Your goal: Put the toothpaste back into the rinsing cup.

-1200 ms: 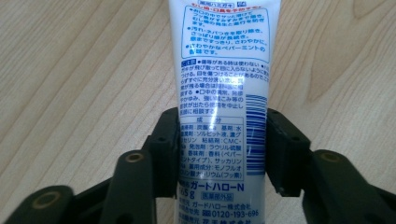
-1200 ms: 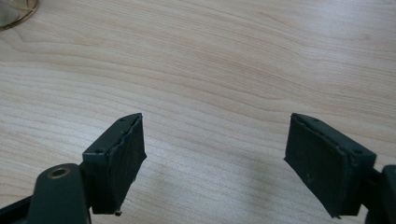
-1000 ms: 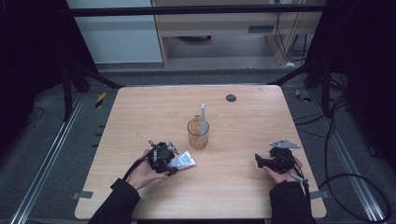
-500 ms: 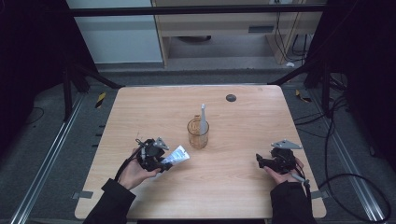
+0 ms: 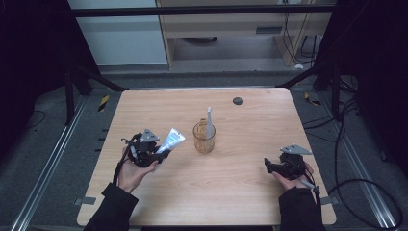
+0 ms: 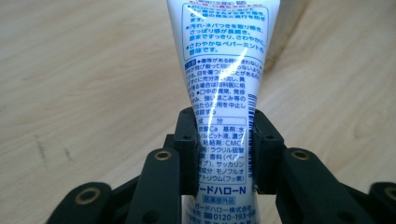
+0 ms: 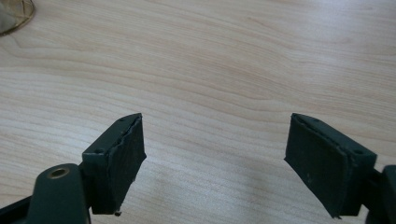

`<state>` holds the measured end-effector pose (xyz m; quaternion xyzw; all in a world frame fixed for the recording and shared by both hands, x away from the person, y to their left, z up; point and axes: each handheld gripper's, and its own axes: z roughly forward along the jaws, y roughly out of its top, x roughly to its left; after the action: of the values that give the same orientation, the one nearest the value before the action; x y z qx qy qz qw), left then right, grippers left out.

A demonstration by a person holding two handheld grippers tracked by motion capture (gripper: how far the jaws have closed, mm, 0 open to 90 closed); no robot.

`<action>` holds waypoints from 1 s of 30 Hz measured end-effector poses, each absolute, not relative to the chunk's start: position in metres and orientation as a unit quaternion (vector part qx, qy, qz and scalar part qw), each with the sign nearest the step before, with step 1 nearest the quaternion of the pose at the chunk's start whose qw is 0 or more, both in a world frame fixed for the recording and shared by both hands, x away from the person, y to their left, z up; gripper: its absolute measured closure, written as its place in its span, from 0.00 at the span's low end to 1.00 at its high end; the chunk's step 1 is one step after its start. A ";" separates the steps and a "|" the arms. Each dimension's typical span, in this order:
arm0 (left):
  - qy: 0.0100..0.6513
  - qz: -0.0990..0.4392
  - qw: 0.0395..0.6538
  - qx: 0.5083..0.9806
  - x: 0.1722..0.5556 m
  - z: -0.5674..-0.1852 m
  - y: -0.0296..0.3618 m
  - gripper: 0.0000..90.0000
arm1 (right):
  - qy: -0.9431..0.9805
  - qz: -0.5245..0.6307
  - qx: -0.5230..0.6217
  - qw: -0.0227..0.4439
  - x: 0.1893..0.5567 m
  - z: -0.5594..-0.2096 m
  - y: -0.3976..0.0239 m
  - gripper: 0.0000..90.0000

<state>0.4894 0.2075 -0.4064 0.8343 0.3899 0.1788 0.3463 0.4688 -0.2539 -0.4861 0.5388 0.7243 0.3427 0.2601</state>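
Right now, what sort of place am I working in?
Probably a lab recording station: a bare wooden table ringed by a dark metal frame, loose cables on grey carpet, and a toothpaste tube and glass cup as props.

— Count on the table (image 5: 240, 192)?
— One tube (image 5: 172, 139). One glass cup (image 5: 204, 138), with one white item (image 5: 210, 121) standing in it; what that item is cannot be told.
— Tools?
— Two grippers: left gripper (image 5: 153, 153) and right gripper (image 5: 276, 167), one to each hand.
— Anything else on the surface?
— One small dark disc (image 5: 237, 100) near the far edge.
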 end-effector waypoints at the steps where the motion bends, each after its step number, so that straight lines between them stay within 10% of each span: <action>1: 0.395 0.191 0.350 0.828 0.490 -0.405 0.208 0.76 | 0.724 0.344 0.539 0.260 0.469 -0.486 -0.254 0.21; 30: 0.438 0.284 0.480 0.705 0.532 -0.366 0.177 0.76 | 0.726 0.339 0.535 0.268 0.470 -0.490 -0.252 0.17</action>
<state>0.5321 0.1773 -0.3659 0.7049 0.4382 0.2838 0.4801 0.4697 -0.2516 -0.4900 0.5351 0.7258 0.3388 0.2685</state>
